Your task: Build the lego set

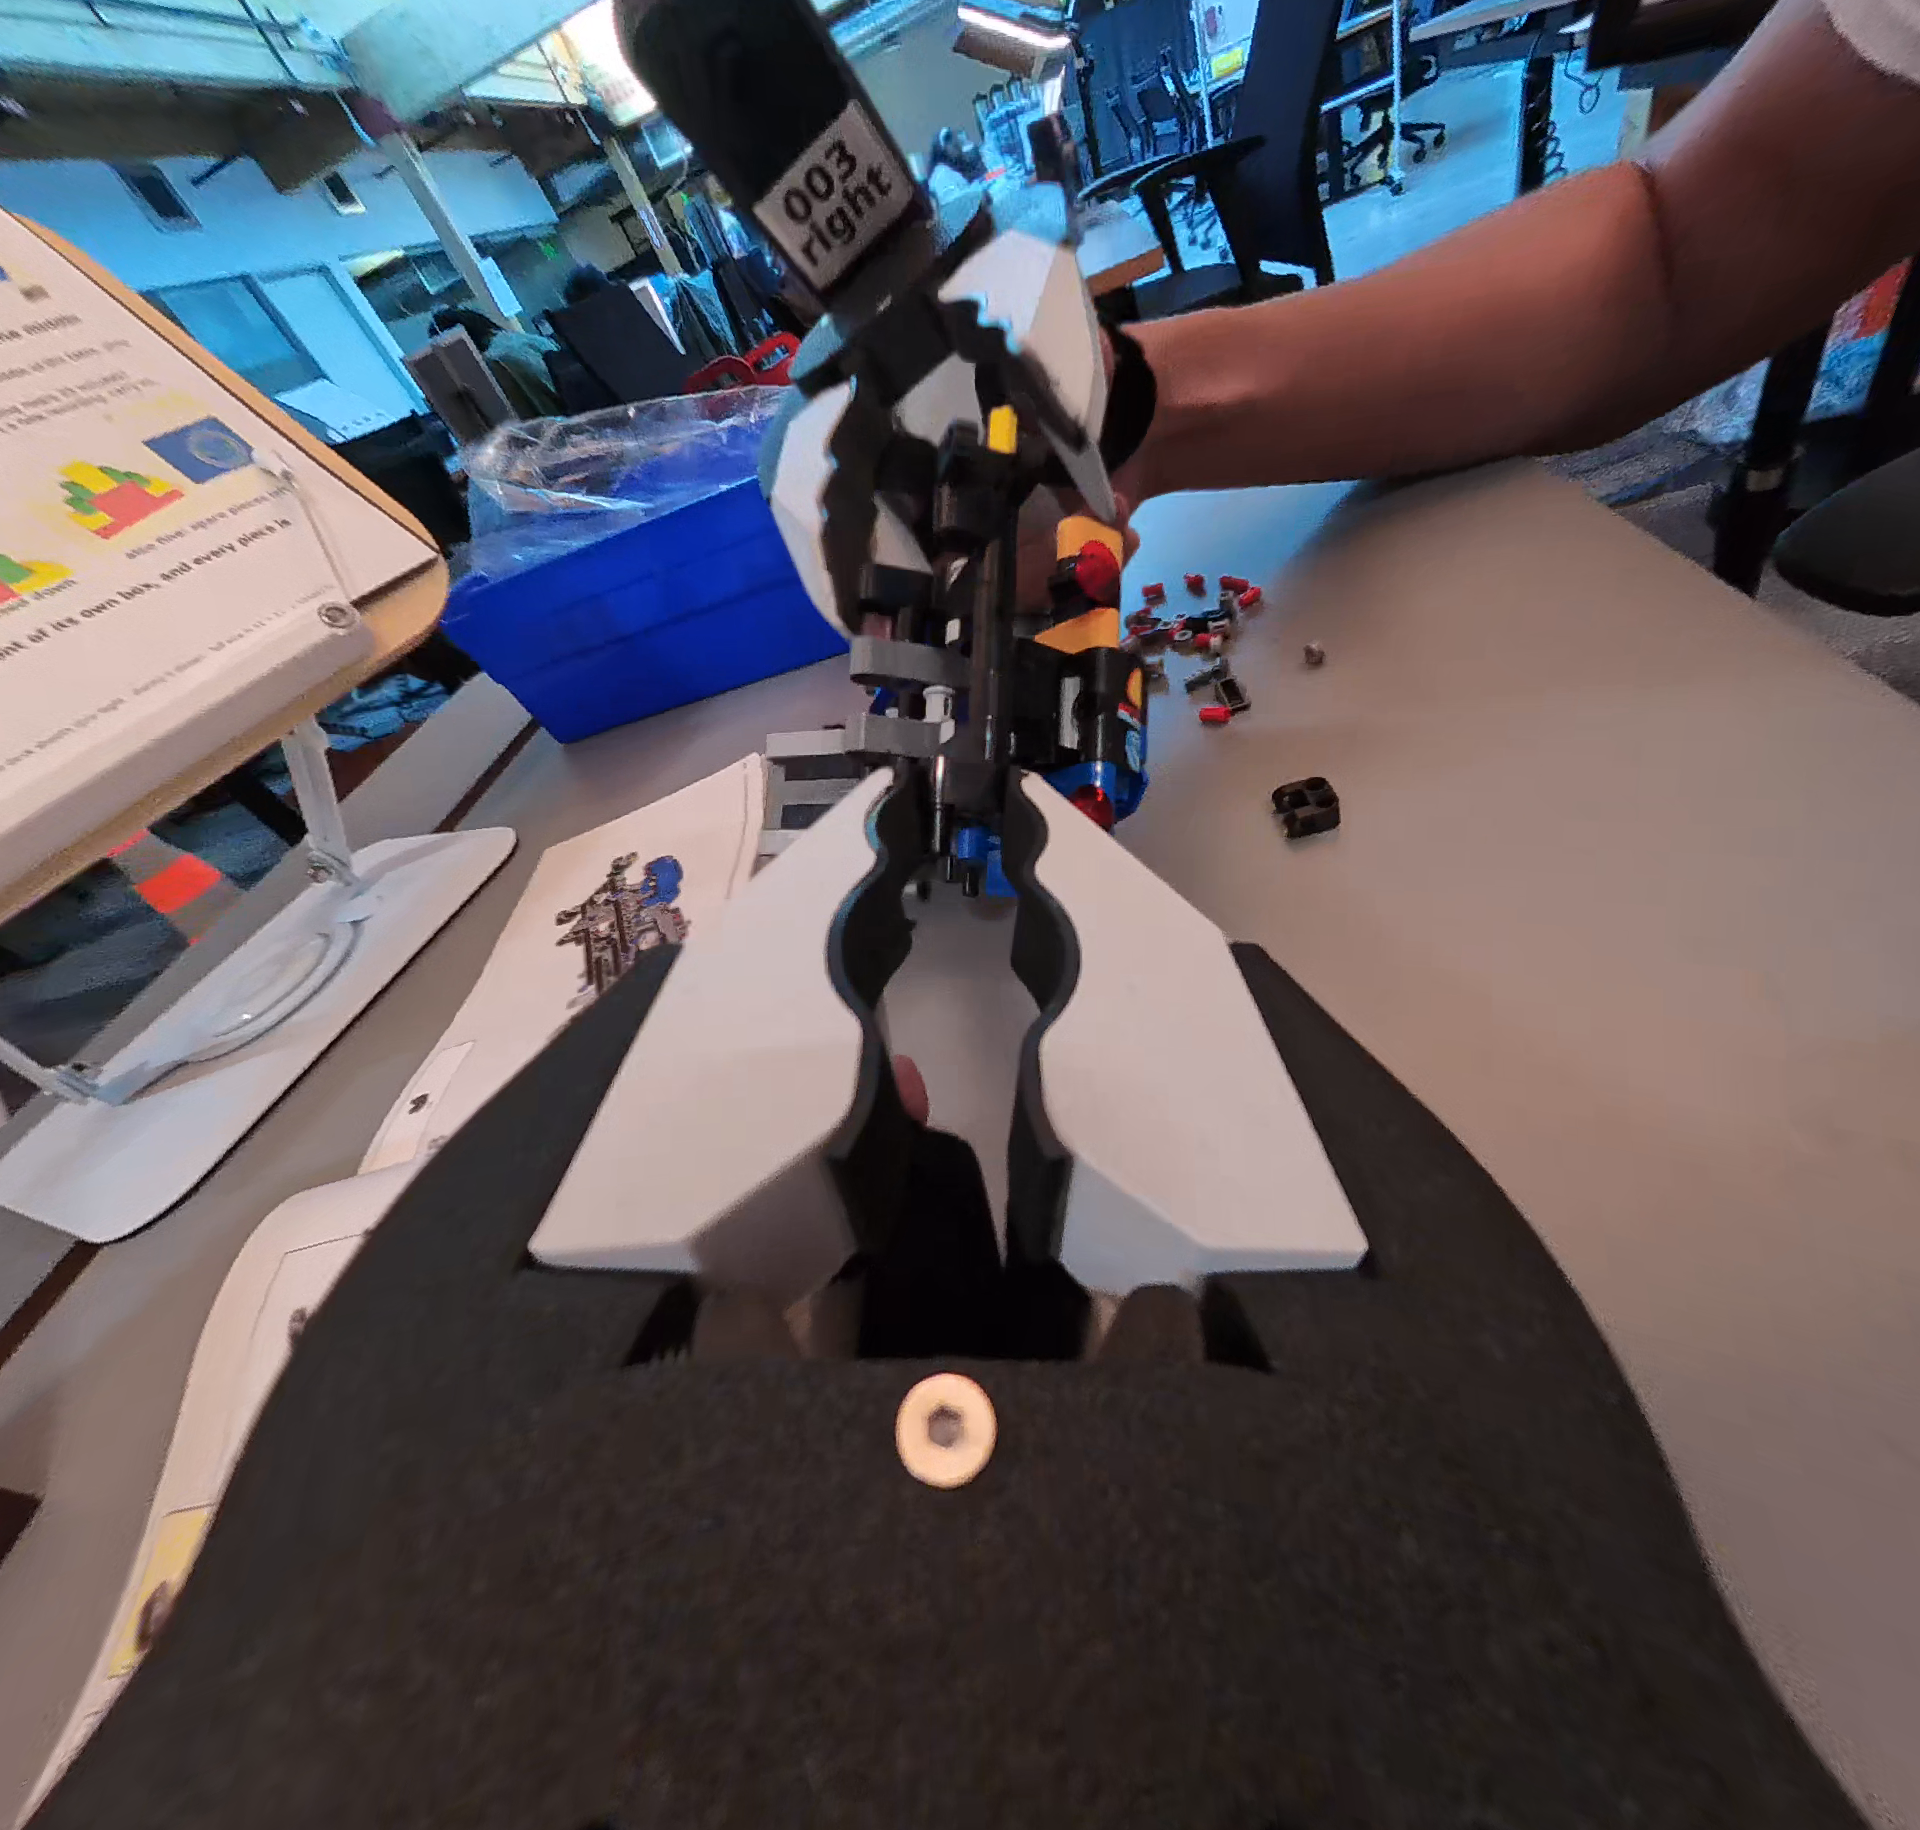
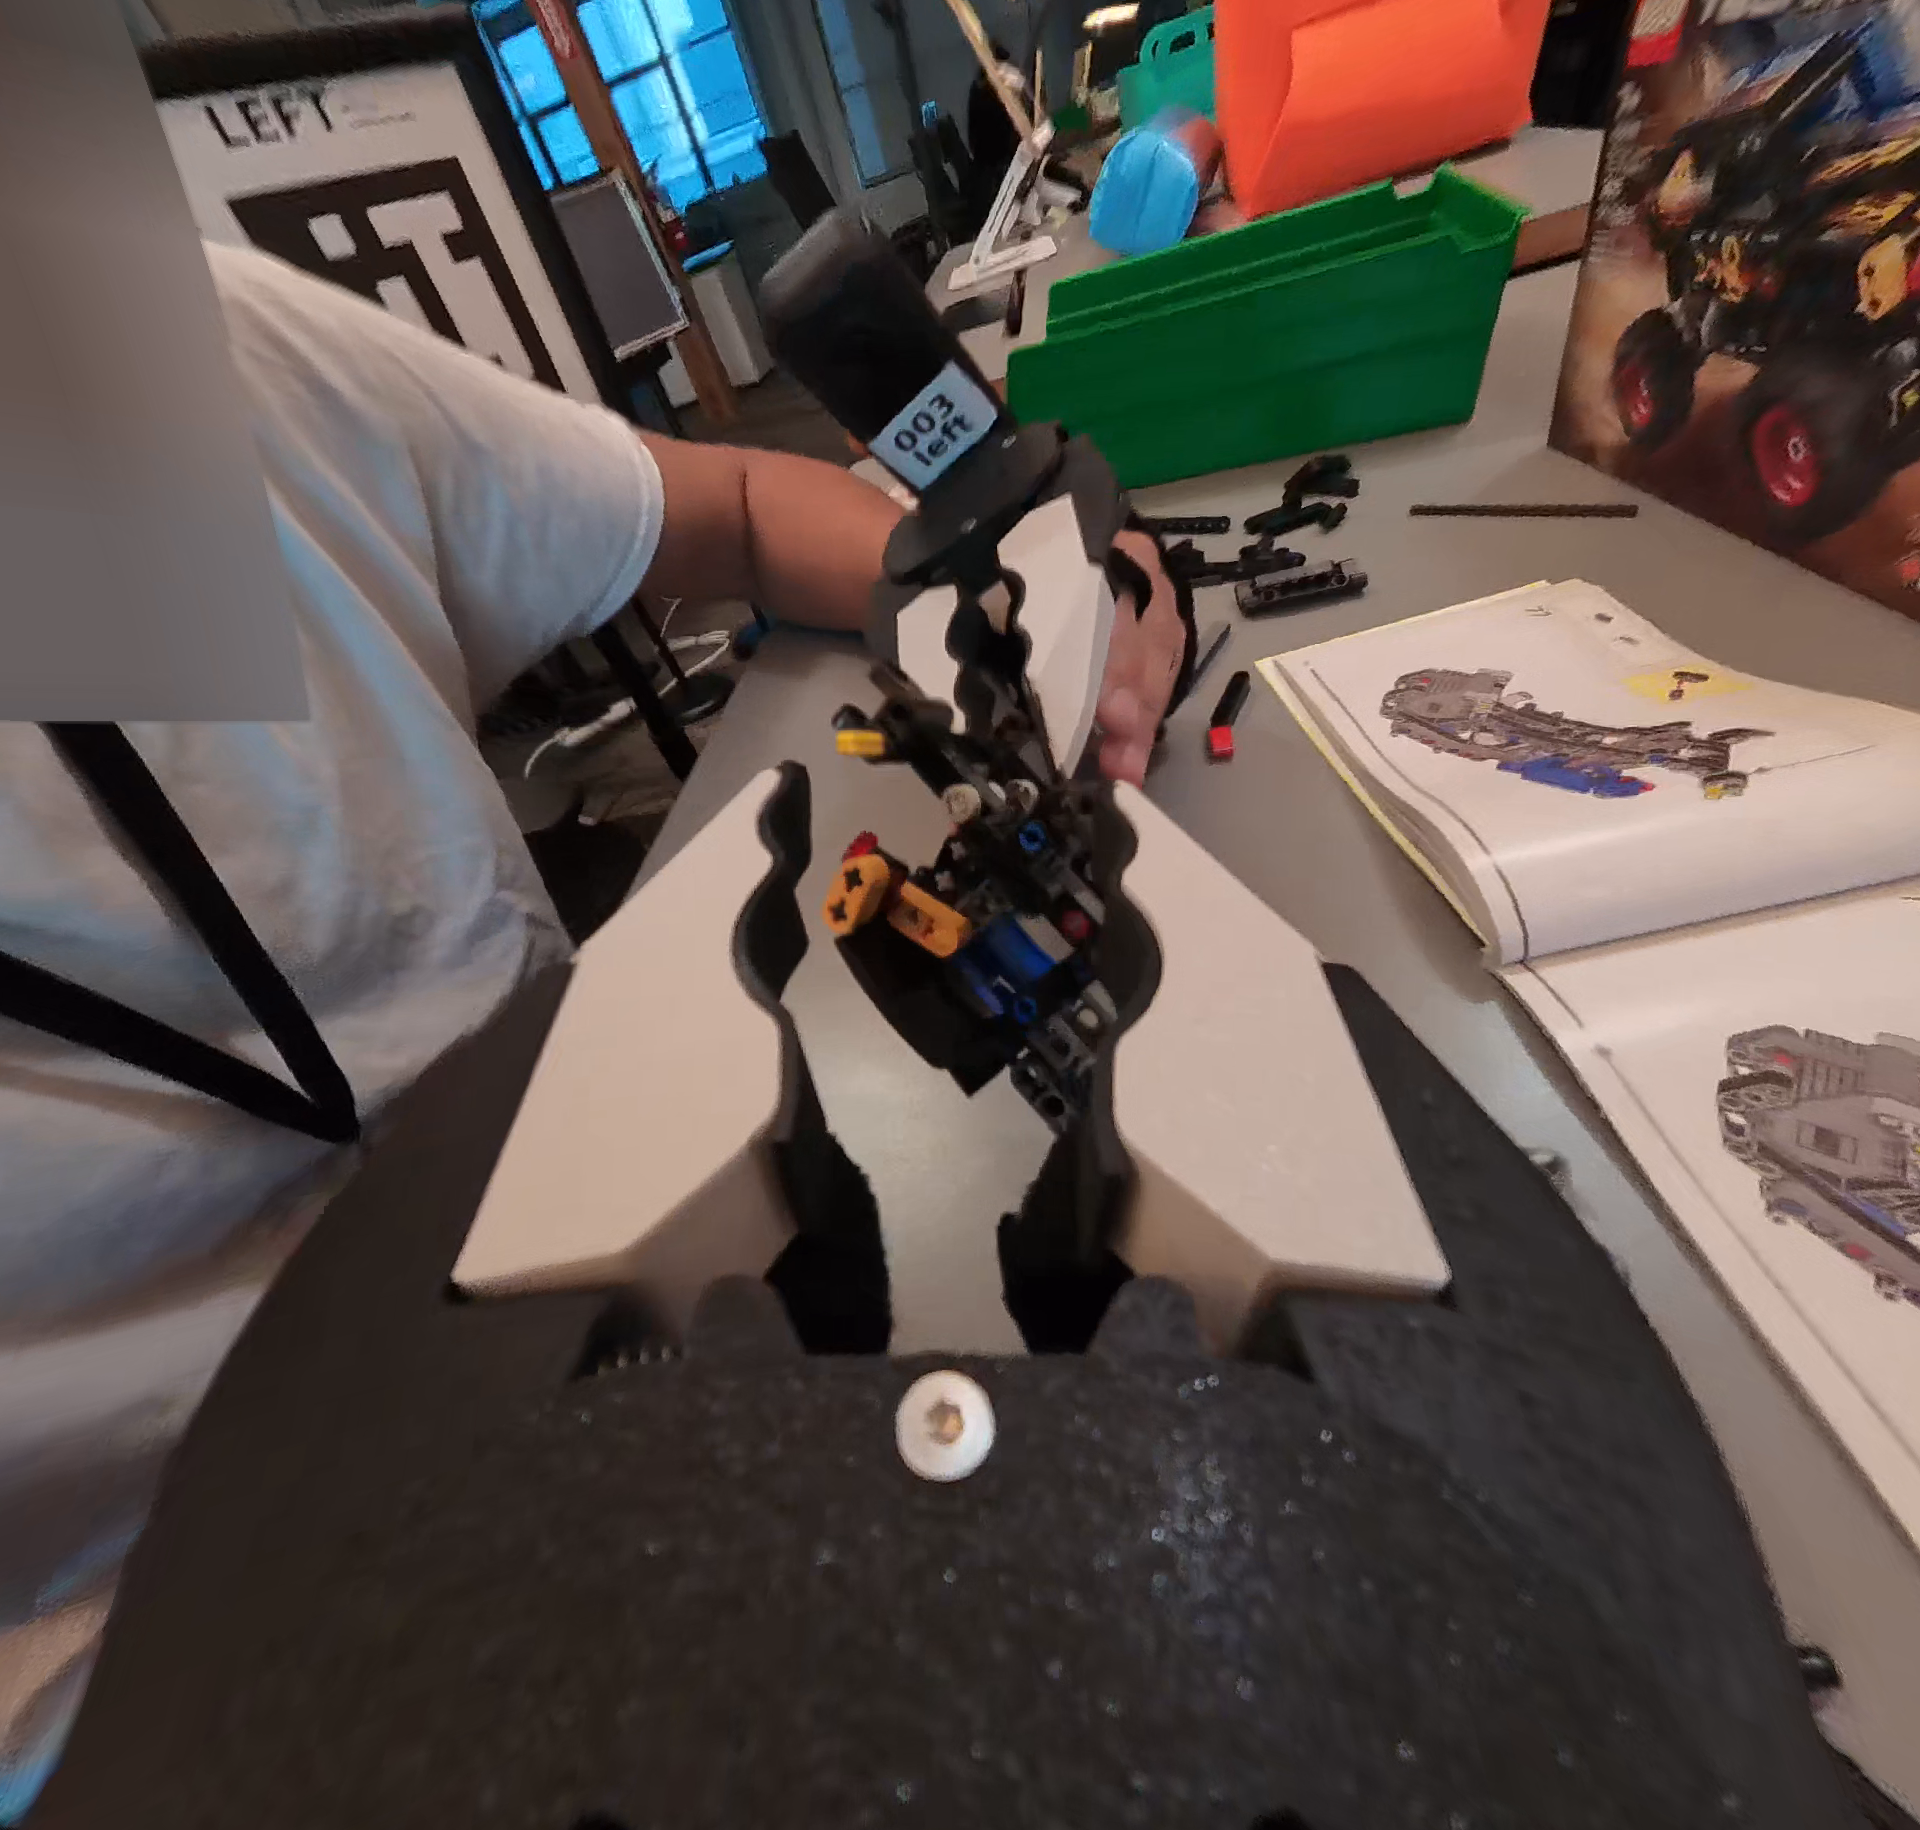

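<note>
A partly built lego assembly (image 1: 977, 658) of black, grey, blue and orange parts is held above the grey table (image 1: 1558, 845) between both grippers. My left gripper (image 1: 958, 793) is shut on its lower black and blue end. My right gripper (image 1: 977, 559) comes down from above onto the upper part. In the right wrist view the assembly (image 2: 997, 907) lies tilted between the jaws of my right gripper (image 2: 956, 793). One pad presses its black side and the other meets its orange piece. My left gripper (image 2: 1013, 741) grips the far end there.
Loose red and black pins (image 1: 1205, 627) and a black connector (image 1: 1306, 806) lie on the table. A blue bin (image 1: 623, 585) and an instruction stand (image 1: 156, 533) are at the left. An open booklet (image 2: 1558, 762), black beams (image 2: 1288, 554), a green bin (image 2: 1247, 346) and the set box (image 2: 1766, 274) are nearby.
</note>
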Motion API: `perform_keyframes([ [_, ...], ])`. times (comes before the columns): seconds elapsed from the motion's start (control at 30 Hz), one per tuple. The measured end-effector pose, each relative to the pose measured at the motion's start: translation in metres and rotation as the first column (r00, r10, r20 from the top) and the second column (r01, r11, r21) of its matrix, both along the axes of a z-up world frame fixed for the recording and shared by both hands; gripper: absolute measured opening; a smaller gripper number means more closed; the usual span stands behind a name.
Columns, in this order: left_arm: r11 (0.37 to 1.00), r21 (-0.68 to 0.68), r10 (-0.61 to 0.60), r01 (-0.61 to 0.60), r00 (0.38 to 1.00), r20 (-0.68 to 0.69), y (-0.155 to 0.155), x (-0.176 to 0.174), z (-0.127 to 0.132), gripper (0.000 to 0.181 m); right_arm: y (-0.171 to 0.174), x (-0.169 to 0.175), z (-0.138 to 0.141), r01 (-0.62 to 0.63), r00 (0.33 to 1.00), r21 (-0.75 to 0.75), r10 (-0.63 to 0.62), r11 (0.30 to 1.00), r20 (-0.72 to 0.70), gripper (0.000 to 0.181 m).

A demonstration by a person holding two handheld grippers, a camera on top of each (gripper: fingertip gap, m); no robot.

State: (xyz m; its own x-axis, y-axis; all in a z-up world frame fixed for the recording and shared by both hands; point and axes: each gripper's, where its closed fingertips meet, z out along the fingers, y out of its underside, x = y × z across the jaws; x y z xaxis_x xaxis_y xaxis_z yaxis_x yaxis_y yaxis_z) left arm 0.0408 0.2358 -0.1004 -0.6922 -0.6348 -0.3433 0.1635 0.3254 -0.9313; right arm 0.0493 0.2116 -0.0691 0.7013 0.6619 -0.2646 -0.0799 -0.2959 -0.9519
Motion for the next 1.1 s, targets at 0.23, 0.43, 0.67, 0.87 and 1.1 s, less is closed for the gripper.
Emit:
perform_keyframes([
  [0.23, 0.998, 0.067, 0.003, -0.006, 0.999, 0.045, -0.003, 0.0, -0.006, 0.012, 0.0, 0.0, -0.009, -0.065, 0.994, -0.045, 0.061, 0.997, -0.087, 0.055],
  [0.43, 0.997, 0.073, -0.006, 0.003, 0.999, 0.04, -0.004, -0.001, -0.007, 0.012, -0.003, -0.001, -0.01, -0.092, 0.99, -0.031, 0.088, 0.995, -0.113, 0.053],
  [0.67, 0.996, 0.084, -0.012, 0.009, 0.999, 0.036, -0.005, -0.001, -0.009, 0.012, -0.004, -0.001, -0.009, -0.118, 0.98, -0.055, 0.108, 0.991, -0.165, 0.054],
  [0.87, 0.996, 0.088, -0.01, 0.007, 0.999, 0.035, -0.005, -0.001, -0.01, 0.012, -0.004, -0.001, -0.009, -0.118, 0.981, -0.033, 0.111, 0.992, -0.161, 0.053],
  [1.1, 0.994, 0.107, 0.007, -0.014, 0.998, 0.06, -0.005, -0.001, -0.01, 0.012, -0.004, 0.0, -0.01, -0.115, 0.983, -0.007, 0.112, 0.993, -0.145, 0.052],
])
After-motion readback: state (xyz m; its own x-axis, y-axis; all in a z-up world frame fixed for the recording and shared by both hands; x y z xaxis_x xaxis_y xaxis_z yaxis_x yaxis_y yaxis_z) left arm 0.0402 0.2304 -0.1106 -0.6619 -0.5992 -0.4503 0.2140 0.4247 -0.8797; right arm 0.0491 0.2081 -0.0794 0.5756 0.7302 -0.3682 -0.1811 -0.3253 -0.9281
